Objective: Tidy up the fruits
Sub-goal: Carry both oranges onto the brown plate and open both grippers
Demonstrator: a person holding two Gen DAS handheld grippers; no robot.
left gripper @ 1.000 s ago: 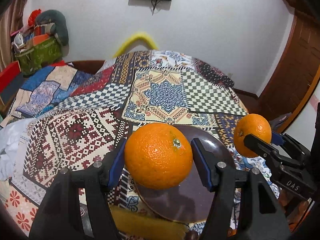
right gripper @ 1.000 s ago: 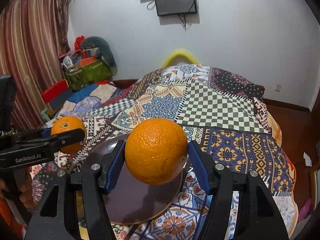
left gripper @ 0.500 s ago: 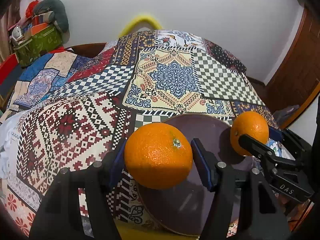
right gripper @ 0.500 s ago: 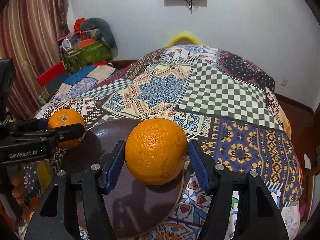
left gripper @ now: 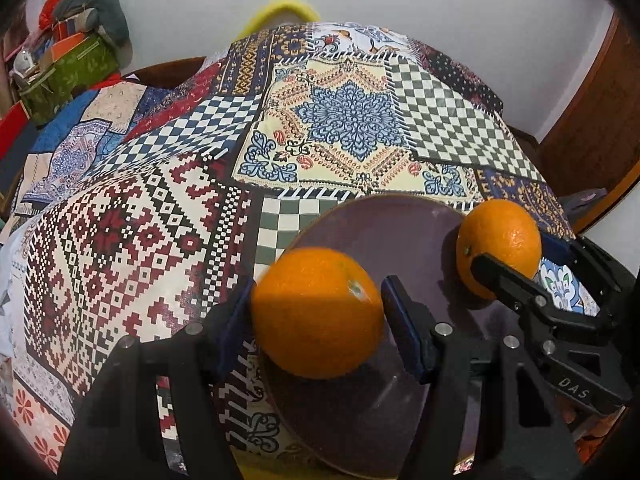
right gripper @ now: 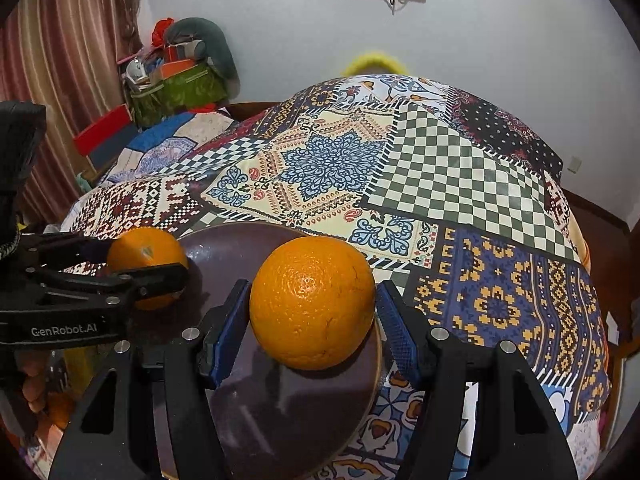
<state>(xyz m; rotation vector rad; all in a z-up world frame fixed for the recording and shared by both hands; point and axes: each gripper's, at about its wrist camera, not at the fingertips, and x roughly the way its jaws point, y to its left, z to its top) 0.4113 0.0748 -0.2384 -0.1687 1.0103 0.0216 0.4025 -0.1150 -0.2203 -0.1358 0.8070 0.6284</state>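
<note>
Oranges fill both our grippers: our left gripper (left gripper: 316, 312) clamps one orange (left gripper: 316, 312) above the dark plate's (left gripper: 380, 232) left edge, our right gripper (right gripper: 312, 304) clamps another orange (right gripper: 312, 304) above its right side.

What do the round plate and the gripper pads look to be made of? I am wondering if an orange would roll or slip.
Plate: dark brown, smooth and glossy, showing soft reflections; likely glazed ceramic or hard plastic, I can't tell which. Its face looks nearly flat with a thin paler rim. Pads: blue, matte, finely ribbed, likely rubber or soft plastic, pressed against the orange in the right gripper.
</note>
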